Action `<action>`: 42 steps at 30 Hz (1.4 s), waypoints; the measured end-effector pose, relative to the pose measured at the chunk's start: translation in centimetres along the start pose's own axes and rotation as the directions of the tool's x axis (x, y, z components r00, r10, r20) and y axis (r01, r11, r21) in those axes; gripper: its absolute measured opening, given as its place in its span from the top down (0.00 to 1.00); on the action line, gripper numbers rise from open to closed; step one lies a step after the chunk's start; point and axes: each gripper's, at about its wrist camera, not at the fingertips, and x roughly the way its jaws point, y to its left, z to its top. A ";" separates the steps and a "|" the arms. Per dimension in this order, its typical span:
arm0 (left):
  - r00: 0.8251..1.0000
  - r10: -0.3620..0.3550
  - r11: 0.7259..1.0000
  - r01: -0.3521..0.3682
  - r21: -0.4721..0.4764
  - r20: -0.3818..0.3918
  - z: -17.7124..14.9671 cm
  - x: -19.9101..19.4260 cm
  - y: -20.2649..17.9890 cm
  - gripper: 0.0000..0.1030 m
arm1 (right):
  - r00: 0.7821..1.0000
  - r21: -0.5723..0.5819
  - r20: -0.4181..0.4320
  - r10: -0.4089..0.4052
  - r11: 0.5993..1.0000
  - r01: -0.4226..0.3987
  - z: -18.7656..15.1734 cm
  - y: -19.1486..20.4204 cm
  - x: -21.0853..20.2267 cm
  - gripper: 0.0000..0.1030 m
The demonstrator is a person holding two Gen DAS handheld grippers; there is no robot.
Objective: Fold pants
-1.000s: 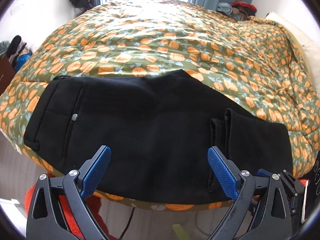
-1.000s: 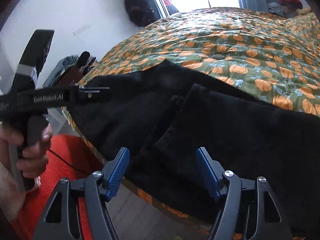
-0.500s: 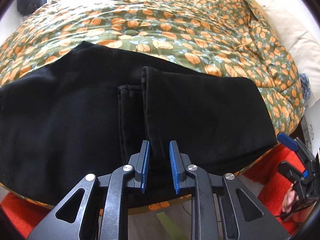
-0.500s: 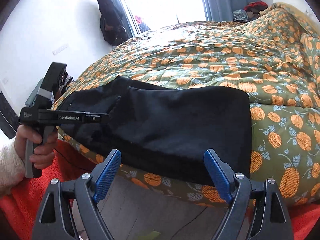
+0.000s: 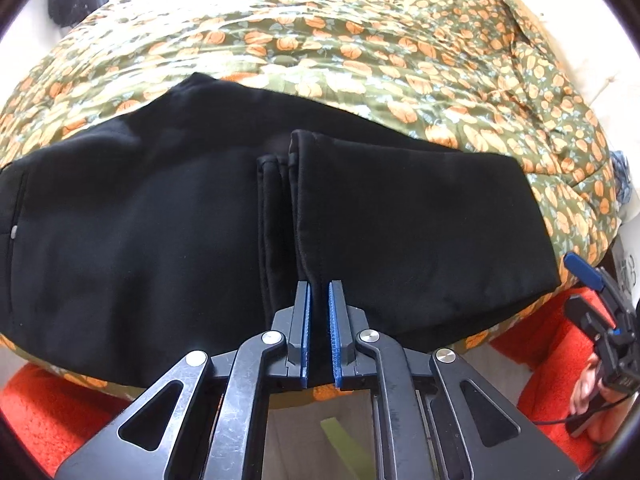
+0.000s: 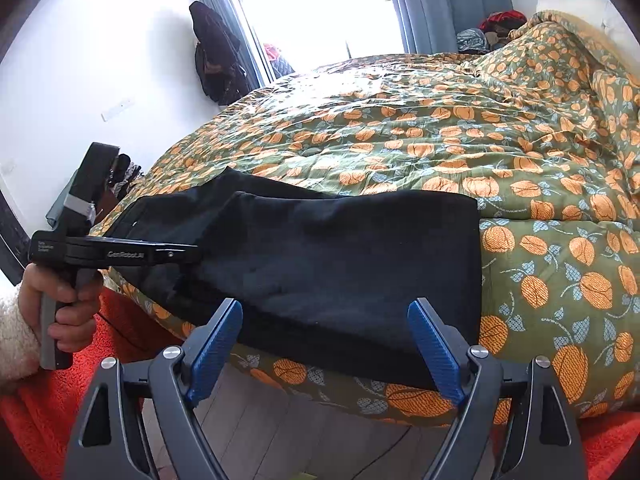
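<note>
Black pants (image 5: 160, 232) lie folded on the near edge of the bed, with the leg ends doubled back over the middle; they also show in the right wrist view (image 6: 340, 256). My left gripper (image 5: 319, 300) is shut on the hem edge of the folded-over leg (image 5: 304, 208) at the bed's near edge. My right gripper (image 6: 326, 336) is open and empty, just in front of the fold end of the pants, off the bed edge. The left gripper also shows from the side in the right wrist view (image 6: 192, 254).
The bed carries a green quilt with orange pumpkins (image 5: 360, 40), also seen in the right wrist view (image 6: 520, 140). An orange-red rug (image 5: 48, 412) covers the floor beside the bed. A dark coat (image 6: 212, 60) hangs by the window. Clothes (image 6: 492, 28) lie piled at the far side.
My left gripper has swung right from the waist side to the leg hem and closed on it. My right gripper has pulled back and moved right to the fold end, staying open.
</note>
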 end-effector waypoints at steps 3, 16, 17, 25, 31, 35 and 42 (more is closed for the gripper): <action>1.000 0.007 1.000 -0.007 -0.008 -0.013 -0.3 1.0 0.0 0.94 | 1.000 0.013 -0.028 0.009 1.000 -0.009 0.4 -0.5 0.8 0.18; 0.998 0.059 0.997 -0.058 0.045 0.000 -0.4 1.7 -1.2 0.92 | 0.974 -0.038 -0.225 0.023 0.999 -0.032 1.4 -3.0 6.5 0.20; 0.998 0.062 0.997 -0.062 0.047 0.001 -0.5 1.7 -1.2 0.91 | 0.978 -0.040 -0.206 0.029 0.998 -0.038 2.0 -2.7 6.0 0.20; 0.997 0.071 0.995 -0.072 0.072 0.010 -0.6 1.8 -1.3 0.86 | 0.974 -0.031 -0.220 0.059 0.997 -0.067 4.6 -4.0 9.2 0.19; 0.999 0.024 1.000 -0.025 0.010 0.029 -0.7 -0.4 0.1 0.48 | 0.984 -0.003 -0.170 0.049 0.999 -0.050 4.7 -4.2 7.3 0.19; 0.998 0.042 0.998 -0.039 -0.053 0.051 -0.7 -1.6 2.4 0.38 | 0.994 -0.052 -0.089 0.058 0.997 -0.063 3.5 -3.0 3.6 0.19; 0.997 0.080 0.986 -0.080 -0.143 -0.007 -1.4 -1.4 5.4 0.37 | 0.975 -0.030 -0.221 0.019 0.999 -0.027 0.3 -4.0 6.4 0.12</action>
